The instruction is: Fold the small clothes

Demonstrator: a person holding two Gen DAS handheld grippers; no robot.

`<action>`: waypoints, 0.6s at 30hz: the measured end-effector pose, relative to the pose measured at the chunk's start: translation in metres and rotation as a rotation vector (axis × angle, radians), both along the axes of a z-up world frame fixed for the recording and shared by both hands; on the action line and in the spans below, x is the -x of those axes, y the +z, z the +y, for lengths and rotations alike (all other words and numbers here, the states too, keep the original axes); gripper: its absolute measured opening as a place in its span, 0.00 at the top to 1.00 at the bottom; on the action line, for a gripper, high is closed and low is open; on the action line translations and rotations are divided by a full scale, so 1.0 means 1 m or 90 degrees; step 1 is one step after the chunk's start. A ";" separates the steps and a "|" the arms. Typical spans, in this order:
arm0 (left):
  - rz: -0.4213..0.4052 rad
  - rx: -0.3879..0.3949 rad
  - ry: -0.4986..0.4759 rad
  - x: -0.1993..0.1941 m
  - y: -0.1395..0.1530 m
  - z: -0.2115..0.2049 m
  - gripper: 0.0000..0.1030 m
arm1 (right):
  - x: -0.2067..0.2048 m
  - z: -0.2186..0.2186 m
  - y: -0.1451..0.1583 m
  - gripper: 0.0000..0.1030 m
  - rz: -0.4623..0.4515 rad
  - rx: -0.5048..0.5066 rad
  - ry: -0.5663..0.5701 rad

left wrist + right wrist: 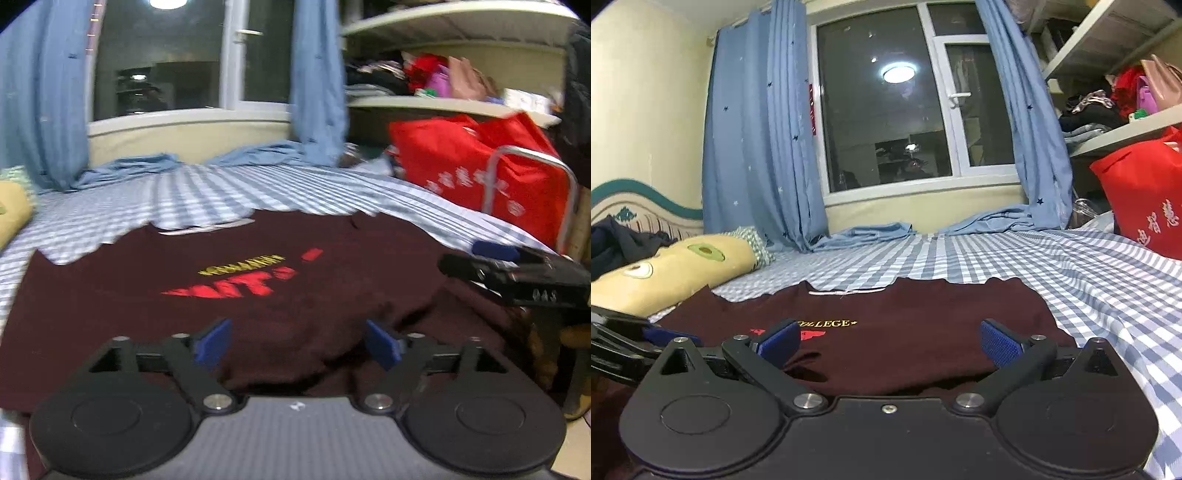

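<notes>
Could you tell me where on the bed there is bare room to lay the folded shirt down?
The checked sheet lies bare between the shirt and the window wall, and rightward toward the red bag. The left is crowded by the pillow and dark clothes.

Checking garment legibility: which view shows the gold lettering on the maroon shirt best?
The right wrist view: the gold lettering is sharp, reading "LLEGE" beside the pad. The left wrist view shows the same lettering whole but too motion-blurred to read.
</notes>
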State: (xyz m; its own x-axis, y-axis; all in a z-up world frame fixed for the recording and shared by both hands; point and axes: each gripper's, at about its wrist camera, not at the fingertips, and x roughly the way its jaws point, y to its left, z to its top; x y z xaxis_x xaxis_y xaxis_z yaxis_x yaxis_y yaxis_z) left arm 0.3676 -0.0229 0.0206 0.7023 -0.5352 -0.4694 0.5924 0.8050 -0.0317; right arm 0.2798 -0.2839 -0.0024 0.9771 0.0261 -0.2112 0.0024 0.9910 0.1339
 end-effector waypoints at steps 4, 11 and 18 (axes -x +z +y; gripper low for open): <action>0.043 0.054 0.086 -0.028 0.016 0.038 0.09 | -0.021 0.013 0.005 0.00 0.041 0.021 0.033; 0.069 0.078 0.257 -0.109 0.022 0.097 0.03 | -0.058 0.048 0.001 0.00 0.117 0.121 0.099; 0.104 0.115 0.377 -0.187 0.003 0.140 0.02 | -0.065 0.029 -0.015 0.00 0.155 0.028 0.122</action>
